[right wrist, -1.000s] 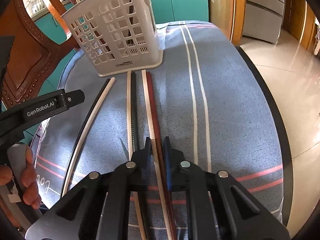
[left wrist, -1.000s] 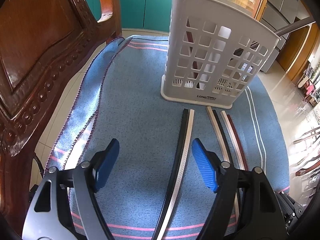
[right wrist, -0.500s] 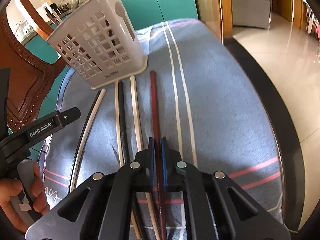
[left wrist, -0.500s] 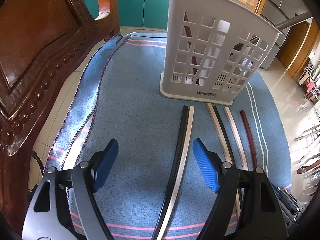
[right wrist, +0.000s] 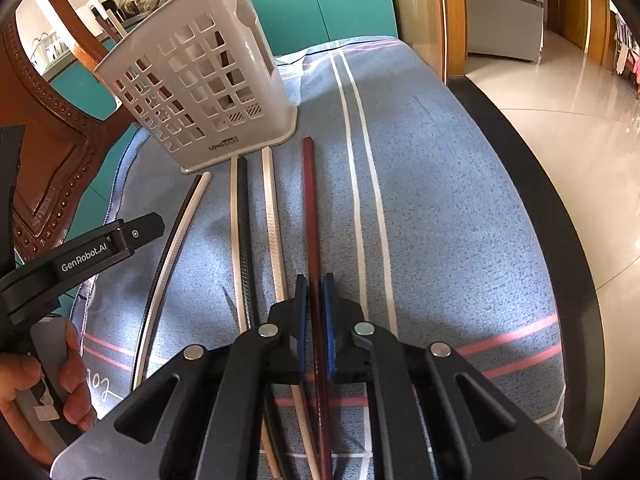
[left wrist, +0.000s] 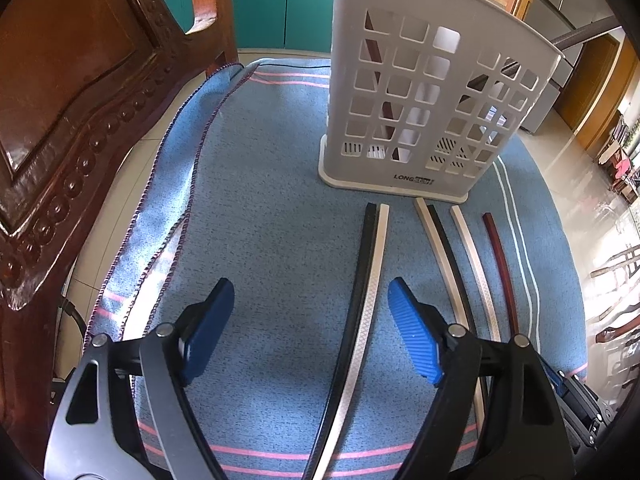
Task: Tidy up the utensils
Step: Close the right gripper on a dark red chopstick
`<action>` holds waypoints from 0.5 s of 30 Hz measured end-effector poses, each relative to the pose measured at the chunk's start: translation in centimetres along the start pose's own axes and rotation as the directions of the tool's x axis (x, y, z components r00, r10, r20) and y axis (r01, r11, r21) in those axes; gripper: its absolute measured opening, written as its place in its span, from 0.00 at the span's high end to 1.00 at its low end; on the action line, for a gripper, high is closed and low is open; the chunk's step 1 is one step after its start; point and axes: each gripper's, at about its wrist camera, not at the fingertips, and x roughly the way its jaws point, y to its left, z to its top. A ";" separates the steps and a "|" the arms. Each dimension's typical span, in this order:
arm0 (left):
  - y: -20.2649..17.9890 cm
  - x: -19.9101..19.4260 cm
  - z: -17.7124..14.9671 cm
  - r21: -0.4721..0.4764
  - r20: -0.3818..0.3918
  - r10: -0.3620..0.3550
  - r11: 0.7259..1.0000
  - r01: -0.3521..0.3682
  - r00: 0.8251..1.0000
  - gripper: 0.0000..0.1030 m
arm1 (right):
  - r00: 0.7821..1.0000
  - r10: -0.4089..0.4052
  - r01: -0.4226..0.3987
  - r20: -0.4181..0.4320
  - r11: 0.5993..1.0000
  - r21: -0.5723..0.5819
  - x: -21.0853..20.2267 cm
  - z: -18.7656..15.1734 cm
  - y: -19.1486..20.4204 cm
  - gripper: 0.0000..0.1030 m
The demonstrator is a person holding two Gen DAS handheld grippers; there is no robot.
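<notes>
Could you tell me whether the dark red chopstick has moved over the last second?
Yes. The dark red chopstick shifted right, away from the white chopstick it lay against.

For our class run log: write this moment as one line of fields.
right tongs: shut on red chopstick | left tongs: open, empty | five chopsticks on cloth | basket: upright

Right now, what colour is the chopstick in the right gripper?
Dark red chopstick; right wrist view.

You have open blue cloth [left wrist: 260,208] left of the chopsticks [left wrist: 370,280], but the white basket [left wrist: 424,92] blocks ahead and the carved wooden chair [left wrist: 68,92] crowds the left.
</notes>
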 end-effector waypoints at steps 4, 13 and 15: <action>0.0 0.0 0.0 0.001 -0.002 -0.001 1.000 0.001 1.000 0.23 | 1.000 -0.005 0.005 0.002 1.000 -0.007 0.0 0.0 0.1 0.92; 0.1 0.4 -0.1 0.010 -0.019 0.004 1.000 -0.004 1.000 0.23 | 1.000 -0.010 0.010 -0.001 1.000 -0.014 0.0 -0.1 0.2 0.91; 0.1 0.6 -0.1 0.012 -0.024 0.007 1.000 -0.006 1.000 0.23 | 1.000 -0.009 0.009 -0.002 1.000 -0.012 0.0 -0.1 0.2 0.91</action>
